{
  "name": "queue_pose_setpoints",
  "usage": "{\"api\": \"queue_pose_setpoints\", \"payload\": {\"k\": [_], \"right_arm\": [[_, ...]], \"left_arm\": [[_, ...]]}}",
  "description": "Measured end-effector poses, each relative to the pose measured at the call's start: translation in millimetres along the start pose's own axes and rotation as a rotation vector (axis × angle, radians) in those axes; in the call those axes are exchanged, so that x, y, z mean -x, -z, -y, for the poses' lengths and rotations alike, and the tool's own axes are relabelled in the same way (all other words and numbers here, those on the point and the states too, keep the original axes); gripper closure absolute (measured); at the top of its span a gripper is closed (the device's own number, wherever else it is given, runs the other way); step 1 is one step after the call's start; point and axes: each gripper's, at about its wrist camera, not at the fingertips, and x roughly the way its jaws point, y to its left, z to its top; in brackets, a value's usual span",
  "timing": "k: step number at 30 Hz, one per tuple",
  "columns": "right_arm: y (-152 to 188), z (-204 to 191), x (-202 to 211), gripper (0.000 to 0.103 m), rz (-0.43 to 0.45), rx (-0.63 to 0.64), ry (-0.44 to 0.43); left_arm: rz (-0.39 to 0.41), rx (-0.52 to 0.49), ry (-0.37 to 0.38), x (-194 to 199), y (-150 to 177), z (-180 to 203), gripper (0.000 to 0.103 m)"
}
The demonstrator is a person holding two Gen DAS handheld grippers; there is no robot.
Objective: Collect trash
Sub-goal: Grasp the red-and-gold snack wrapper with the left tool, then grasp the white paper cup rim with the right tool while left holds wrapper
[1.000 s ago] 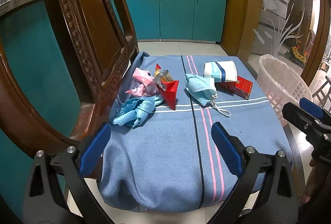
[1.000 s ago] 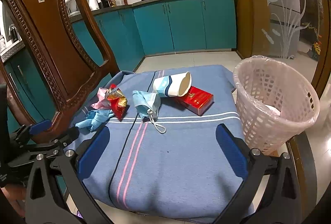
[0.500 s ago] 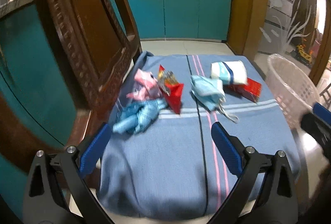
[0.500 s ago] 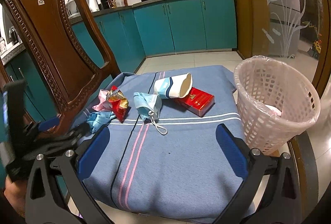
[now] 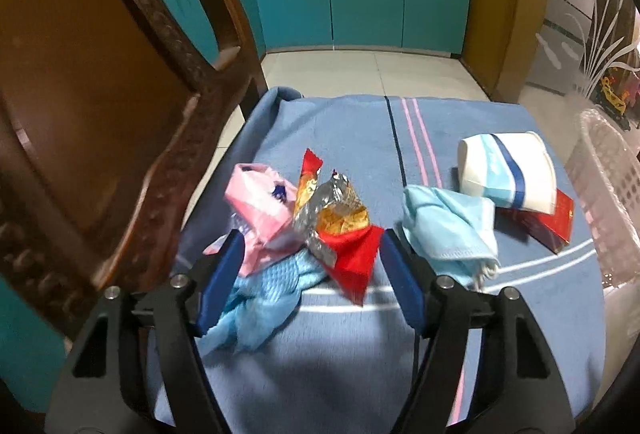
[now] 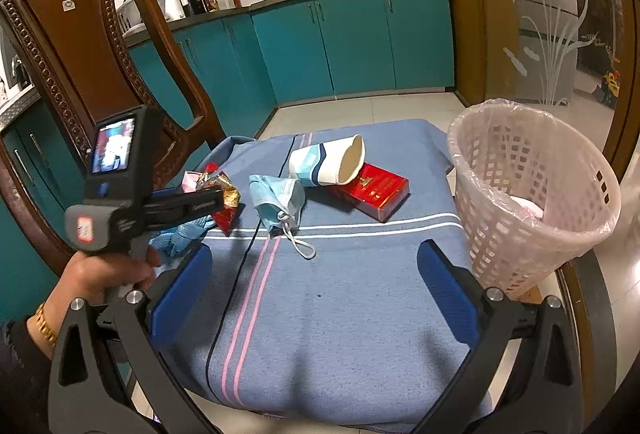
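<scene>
Trash lies on a blue striped cloth over a table. My left gripper is open, its fingers on either side of a red and gold foil wrapper, a pink wrapper and a crumpled blue cloth. To the right lie a blue face mask, a paper cup on its side and a red box. My right gripper is open and empty above the cloth's near part. It sees the left gripper at the wrapper, the mask, cup and box.
A pink lined waste basket stands at the table's right edge, with something pale inside. A carved wooden chair stands at the left of the table. Teal kitchen cabinets line the back wall.
My left gripper has moved forward and down to the wrapper pile, which now sits between its fingers. My right gripper has stayed about where it was.
</scene>
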Motion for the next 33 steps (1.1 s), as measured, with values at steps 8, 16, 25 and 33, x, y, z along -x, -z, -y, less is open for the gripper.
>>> {"api": "queue_pose_setpoints", "payload": {"k": [8,16,25,33], "right_arm": [[1.5,-1.9,-4.7,0.003,-0.011,0.012,0.003],[-1.2,3.9,-1.0,0.003,0.010,0.000,0.009],[-24.0,14.1,-35.4,0.003,0.019,-0.017,0.012],[-61.2,40.9,-149.1,0.047,-0.114,-0.220,-0.093]], "left_arm": [[-0.067,0.007,0.102,-24.1,0.4,4.8,0.094],[0.042,-0.011,0.314,62.4,6.7,7.2,0.097],[0.308,0.009,0.313,161.0,20.6,-26.5,0.097],[0.330,0.031,0.294,145.2,29.9,-34.4,0.097]]}}
